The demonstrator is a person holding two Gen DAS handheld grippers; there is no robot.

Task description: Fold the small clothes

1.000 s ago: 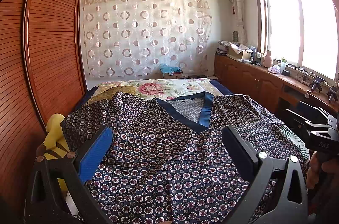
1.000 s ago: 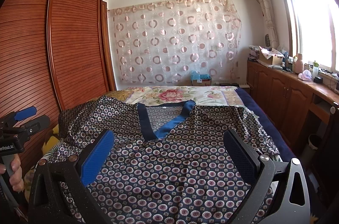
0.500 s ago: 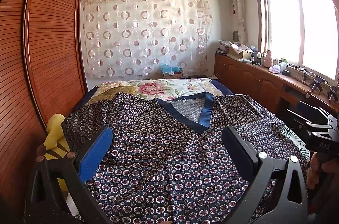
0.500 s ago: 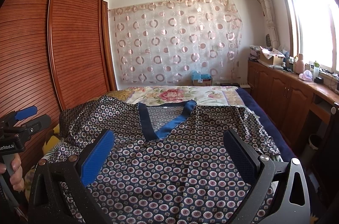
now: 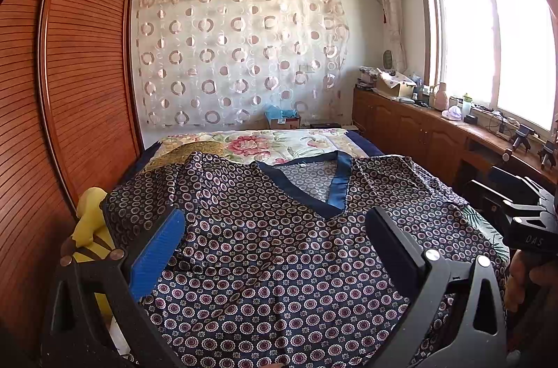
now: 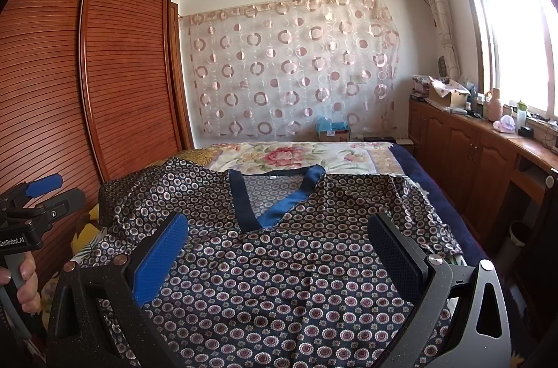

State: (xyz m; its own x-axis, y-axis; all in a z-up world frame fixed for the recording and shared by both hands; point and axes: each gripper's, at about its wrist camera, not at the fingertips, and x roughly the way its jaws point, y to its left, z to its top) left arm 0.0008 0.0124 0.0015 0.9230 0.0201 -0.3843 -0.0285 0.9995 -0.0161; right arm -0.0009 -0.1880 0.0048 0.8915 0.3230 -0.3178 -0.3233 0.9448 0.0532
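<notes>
A dark navy top with a circle print and a blue V-neck (image 5: 307, 190) lies spread flat on the bed, neck away from me; it also shows in the right wrist view (image 6: 279, 260). My left gripper (image 5: 275, 228) is open and empty, held above the top's lower part. My right gripper (image 6: 279, 235) is open and empty too, above the same garment. Each gripper shows at the edge of the other's view: the right one (image 5: 523, 221), the left one (image 6: 31, 207).
The bed has a floral cover (image 5: 279, 145) beyond the top. A wooden wardrobe (image 5: 69, 89) stands along the left. A yellow soft toy (image 5: 87, 228) lies by the bed's left side. Wooden cabinets (image 6: 470, 152) with clutter run under the window on the right.
</notes>
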